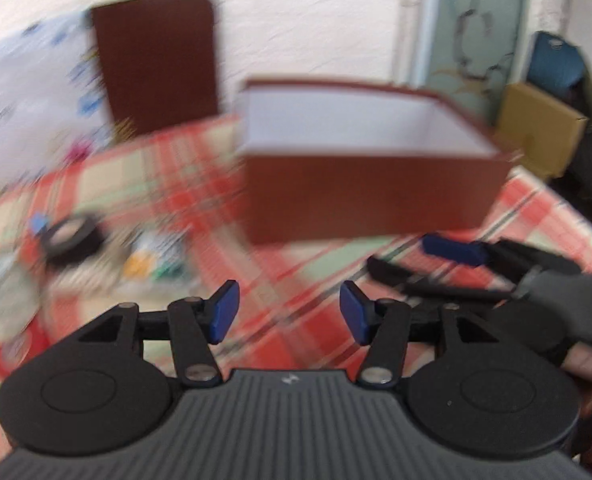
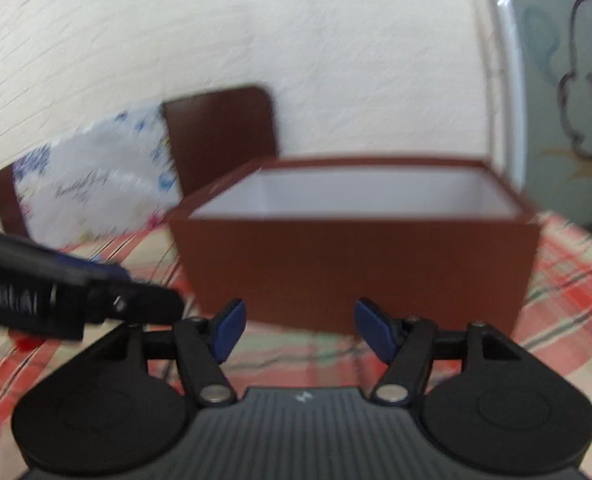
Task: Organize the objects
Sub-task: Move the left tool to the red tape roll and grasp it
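Both hand-held grippers, left and right, are open and empty. Your near brown box wall is close; you could push it across the counter.

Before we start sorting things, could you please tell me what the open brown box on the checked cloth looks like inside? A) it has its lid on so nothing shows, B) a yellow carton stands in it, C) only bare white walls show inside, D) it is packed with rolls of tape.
C: the brown box has no lid on, and both wrist views show only its plain white inner walls, with nothing visible above the rim.
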Available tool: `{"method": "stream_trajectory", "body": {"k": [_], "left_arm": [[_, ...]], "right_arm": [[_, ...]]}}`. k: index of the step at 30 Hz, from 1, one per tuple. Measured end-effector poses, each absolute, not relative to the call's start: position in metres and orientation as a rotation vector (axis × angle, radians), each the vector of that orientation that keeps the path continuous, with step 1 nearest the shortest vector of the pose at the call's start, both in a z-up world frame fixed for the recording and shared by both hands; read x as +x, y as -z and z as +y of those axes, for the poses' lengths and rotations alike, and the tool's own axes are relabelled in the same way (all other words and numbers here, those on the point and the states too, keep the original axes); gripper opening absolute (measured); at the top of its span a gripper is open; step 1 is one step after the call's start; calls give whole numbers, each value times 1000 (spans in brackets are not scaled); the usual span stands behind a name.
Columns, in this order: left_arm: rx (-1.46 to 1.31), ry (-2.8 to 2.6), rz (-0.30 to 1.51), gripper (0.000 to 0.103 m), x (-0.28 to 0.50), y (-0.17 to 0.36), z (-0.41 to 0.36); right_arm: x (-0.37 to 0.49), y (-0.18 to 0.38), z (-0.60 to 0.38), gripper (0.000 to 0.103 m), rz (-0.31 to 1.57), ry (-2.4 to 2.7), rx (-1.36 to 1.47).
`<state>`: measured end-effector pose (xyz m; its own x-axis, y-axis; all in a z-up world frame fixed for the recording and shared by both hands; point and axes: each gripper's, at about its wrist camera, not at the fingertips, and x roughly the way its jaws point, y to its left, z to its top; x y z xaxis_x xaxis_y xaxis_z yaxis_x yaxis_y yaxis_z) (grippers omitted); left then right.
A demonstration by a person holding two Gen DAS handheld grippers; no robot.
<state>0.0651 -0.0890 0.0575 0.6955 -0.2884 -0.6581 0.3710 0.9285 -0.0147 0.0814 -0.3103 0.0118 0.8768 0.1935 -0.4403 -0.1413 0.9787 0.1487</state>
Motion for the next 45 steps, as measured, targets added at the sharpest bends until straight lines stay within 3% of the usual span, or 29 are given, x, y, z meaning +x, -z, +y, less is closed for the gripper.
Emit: {"method": "stream_trajectory", "body": {"k": [8,10,18,21,25,30,39,42,45], "left_arm": [[-75,69,813,56,46,-20,49],[-128,9,798,56,43,-22,77],[-366,-138,760,56,45,-23,156],[-377,-130,756,56,36,-20,165],[-346,-123,756,57,31,-19,160],[-328,33,790,57,36,-21,134],[-190,482,887,57,66,-31,-3],[-137,547,907,57,77,-36,-50],[-57,522,945,55,83,-30,-79]], "right_arm": [[75,11,-207,62,698,-472,-19],[66,12,-178,68,691,-515,-104],[87,4,-63,66,661,-747,-262],[112,9,-26,74,628,-740,-279],[141,10,-8,76,673,-726,-245],[105,14,-50,76,655,-744,-288],[34,13,-198,77,615,-363,-243],[35,10,-222,89,629,-287,-204],[32,12,-232,85,624,-295,-205]]}}
